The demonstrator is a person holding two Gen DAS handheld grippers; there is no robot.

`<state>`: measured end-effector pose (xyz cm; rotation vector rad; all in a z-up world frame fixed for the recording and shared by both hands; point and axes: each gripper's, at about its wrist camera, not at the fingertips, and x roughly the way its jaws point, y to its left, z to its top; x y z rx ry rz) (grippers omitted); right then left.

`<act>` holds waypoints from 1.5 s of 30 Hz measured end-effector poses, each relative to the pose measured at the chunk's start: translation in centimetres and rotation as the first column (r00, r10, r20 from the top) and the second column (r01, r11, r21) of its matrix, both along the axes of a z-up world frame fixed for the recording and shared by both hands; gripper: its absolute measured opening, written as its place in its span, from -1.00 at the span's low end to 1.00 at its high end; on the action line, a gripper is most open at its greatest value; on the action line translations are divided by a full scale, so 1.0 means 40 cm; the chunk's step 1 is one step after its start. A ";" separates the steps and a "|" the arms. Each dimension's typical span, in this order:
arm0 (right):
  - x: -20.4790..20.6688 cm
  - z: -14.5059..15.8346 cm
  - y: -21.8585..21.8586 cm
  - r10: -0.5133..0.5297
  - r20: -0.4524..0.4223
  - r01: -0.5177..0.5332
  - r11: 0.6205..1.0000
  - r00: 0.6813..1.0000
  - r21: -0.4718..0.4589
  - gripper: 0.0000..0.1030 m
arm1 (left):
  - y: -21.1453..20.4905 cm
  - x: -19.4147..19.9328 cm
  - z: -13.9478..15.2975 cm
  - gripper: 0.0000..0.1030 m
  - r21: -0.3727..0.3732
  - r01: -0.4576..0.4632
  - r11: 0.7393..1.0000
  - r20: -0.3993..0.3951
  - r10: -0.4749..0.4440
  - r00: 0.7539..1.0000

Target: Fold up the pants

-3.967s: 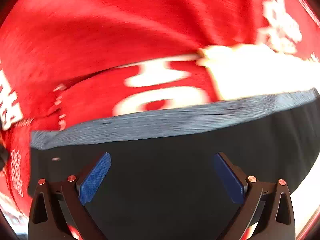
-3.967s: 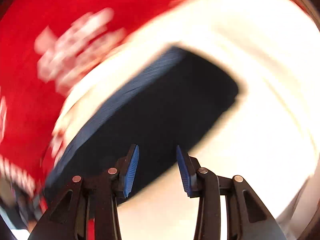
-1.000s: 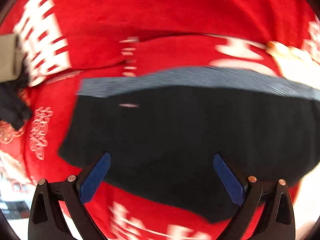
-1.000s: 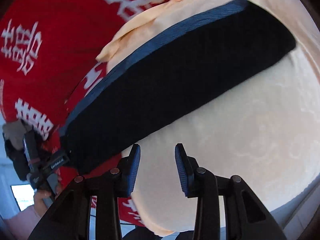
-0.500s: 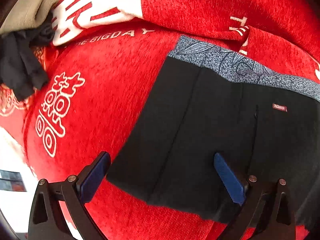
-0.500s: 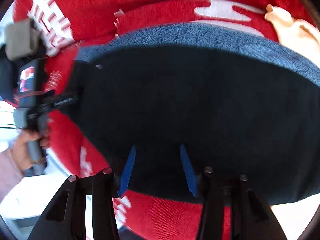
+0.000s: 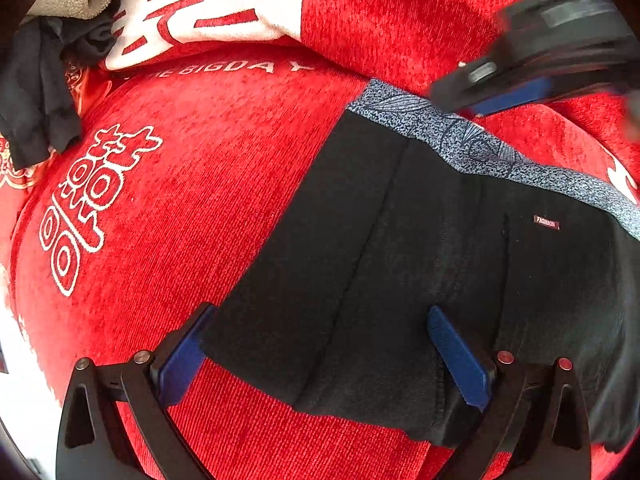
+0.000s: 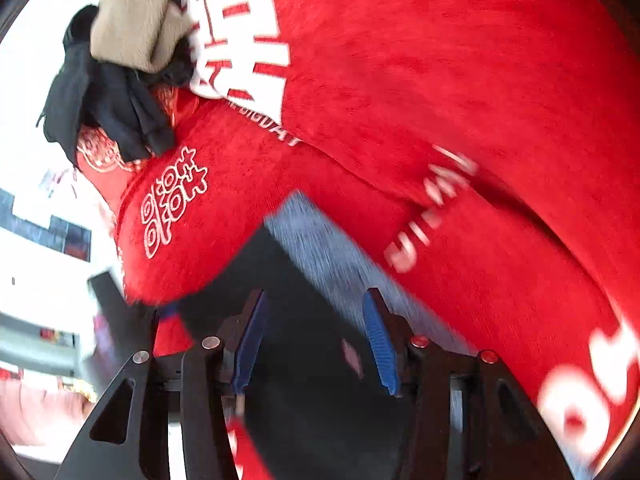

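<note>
Black pants [image 7: 400, 272] with a speckled grey-blue waistband [image 7: 472, 144] lie flat on a red plush cover [image 7: 192, 208]. My left gripper [image 7: 320, 356] hangs open and wide over the pants' lower left corner, and the hem lies between its fingers without being pinched. My right gripper [image 8: 316, 344] is open about halfway, just over the waistband [image 8: 332, 248] near its left end. Nothing is pressed between its pads, and that view is motion-blurred. In the left wrist view the right gripper [image 7: 476, 92] shows as a blur above the waistband.
A folded beige cloth [image 8: 136, 16] and a dark crumpled garment [image 8: 100, 96] sit at the cover's far left corner. The cover's edge drops to a bright floor [image 8: 36, 240] on the left. A pink sleeve [image 8: 28, 412] shows at the lower left.
The right gripper swept from the cream cloth across the pants to the waistband's left end, rolling, and its jaws widened. The left gripper slid to the pants' left edge, then held still.
</note>
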<state>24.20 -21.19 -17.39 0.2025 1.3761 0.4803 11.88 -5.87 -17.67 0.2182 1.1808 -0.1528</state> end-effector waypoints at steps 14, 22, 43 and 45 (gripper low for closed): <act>0.095 -0.150 0.107 0.003 -0.150 -0.011 0.999 0.989 -0.053 -0.63 | 0.044 0.003 0.080 1.00 -0.016 -0.038 0.999 -0.013 0.038 0.999; -0.008 -0.007 0.016 -0.145 -0.043 0.140 0.984 0.988 -0.109 -0.50 | 0.015 0.100 -0.005 1.00 0.082 -0.010 0.997 -0.080 0.017 0.997; -0.715 0.089 -0.433 -0.641 -0.146 0.591 0.758 0.754 -0.276 -0.01 | -0.372 -0.250 0.043 1.00 -0.009 0.249 0.968 -0.172 -0.247 0.954; -0.738 0.099 -0.442 -0.664 -0.143 0.619 0.741 0.734 -0.260 0.00 | -0.367 -0.245 0.052 1.00 -0.008 0.232 0.973 -0.216 -0.228 0.949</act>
